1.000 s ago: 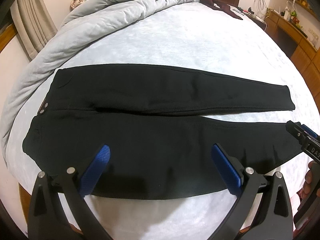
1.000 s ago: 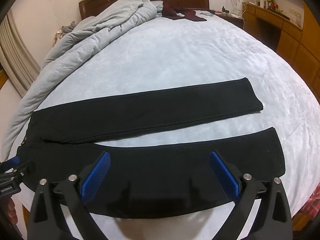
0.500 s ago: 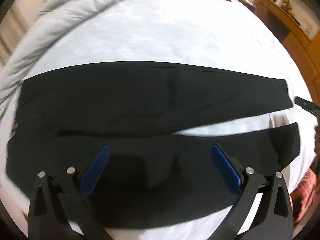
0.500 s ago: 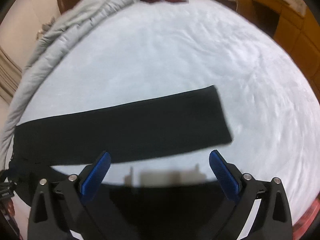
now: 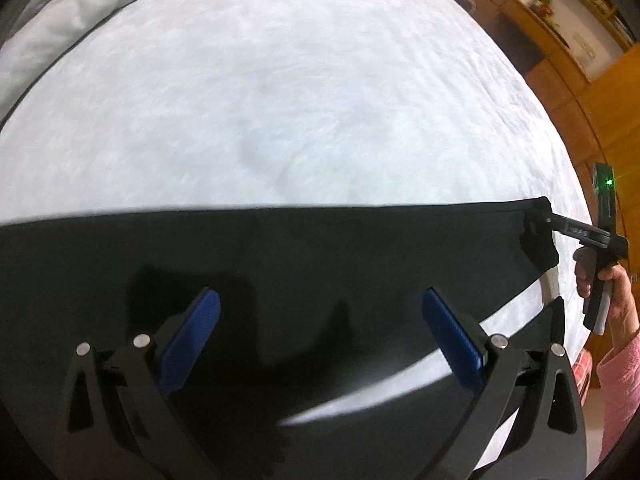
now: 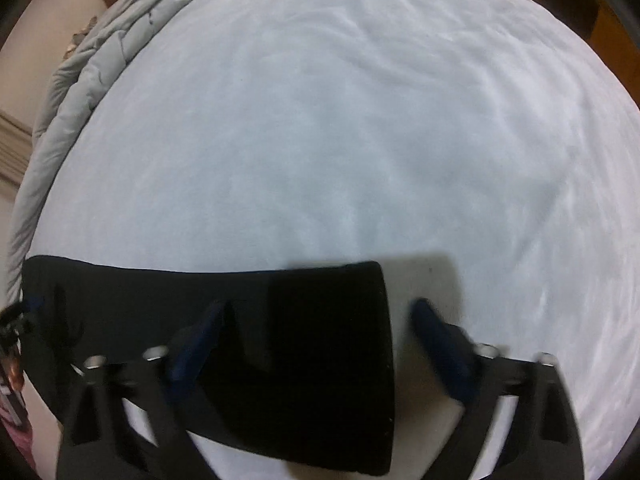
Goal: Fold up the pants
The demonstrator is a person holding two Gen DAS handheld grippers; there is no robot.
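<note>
Black pants [image 5: 280, 264] lie spread on a pale bed [image 5: 300, 100]. In the left wrist view the far leg runs across the frame, and the near leg [image 5: 400, 424] shows below a strip of sheet. My left gripper [image 5: 320, 336] is open, low over the far leg. My right gripper [image 6: 316, 340] is open over the far leg's hem end [image 6: 344, 344]. In the left wrist view the right gripper [image 5: 568, 232] shows at that leg's hem.
A grey duvet [image 6: 80, 92] is bunched along the bed's left side. Wooden cabinets [image 5: 560, 60] stand past the right edge. The person's hand and pink sleeve [image 5: 620, 360] show at the right.
Both grippers have moved forward and lower, from over the near leg to over the far leg. Both stay open.
</note>
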